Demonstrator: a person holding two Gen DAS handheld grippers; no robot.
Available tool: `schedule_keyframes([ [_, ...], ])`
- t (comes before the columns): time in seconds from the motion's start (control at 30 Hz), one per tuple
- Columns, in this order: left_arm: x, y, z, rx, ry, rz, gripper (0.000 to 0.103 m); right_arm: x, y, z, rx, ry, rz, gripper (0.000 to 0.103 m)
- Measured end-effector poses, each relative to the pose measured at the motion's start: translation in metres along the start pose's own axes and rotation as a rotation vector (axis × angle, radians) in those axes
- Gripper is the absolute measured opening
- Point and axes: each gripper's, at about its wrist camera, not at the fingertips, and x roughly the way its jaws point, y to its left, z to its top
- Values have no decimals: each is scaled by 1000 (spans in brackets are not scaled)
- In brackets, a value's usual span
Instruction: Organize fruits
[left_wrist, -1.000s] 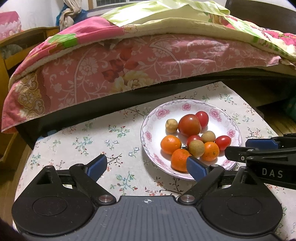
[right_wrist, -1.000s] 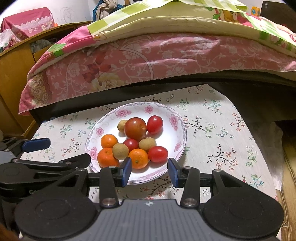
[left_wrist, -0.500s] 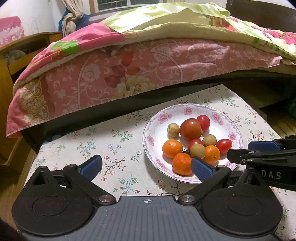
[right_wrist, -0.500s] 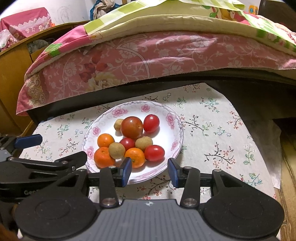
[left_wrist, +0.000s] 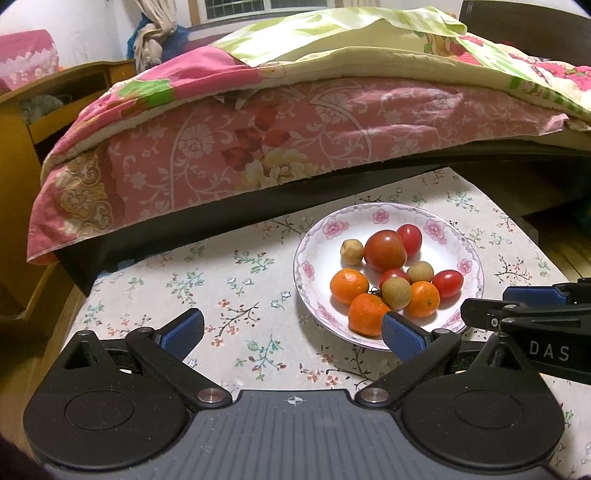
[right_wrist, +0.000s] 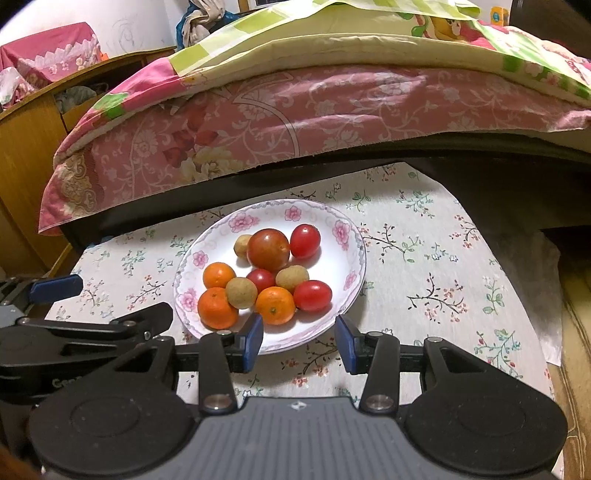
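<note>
A white plate with a pink flower rim (left_wrist: 320, 258) (right_wrist: 334, 266) sits on the floral tablecloth. It holds a large tomato (left_wrist: 385, 249) (right_wrist: 267, 249), cherry tomatoes (right_wrist: 312, 295), mandarins (left_wrist: 349, 285) (right_wrist: 217, 308) and brown longans (left_wrist: 396, 292) (right_wrist: 241, 292). My left gripper (left_wrist: 291, 332) is open wide over the cloth, left of the plate's near rim, with nothing between its fingers. My right gripper (right_wrist: 300, 339) hovers at the plate's near rim, its jaws partly apart and empty.
A bed with a pink floral quilt (left_wrist: 295, 140) overhangs the table's far edge. A wooden cabinet (right_wrist: 29, 140) stands at the left. The cloth-covered table (right_wrist: 424, 266) has free room right of the plate. Wooden floor (left_wrist: 565, 247) lies beyond the right edge.
The left gripper's jaws have spread slightly wider. The right gripper, the plate and the fruit look the same.
</note>
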Motion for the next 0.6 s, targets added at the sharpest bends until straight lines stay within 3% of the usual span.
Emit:
schedule_keyframes([
  [0.6, -39, 10, -32, -32, 27, -14, 103, -35, 13, -30, 33, -6, 17, 41],
])
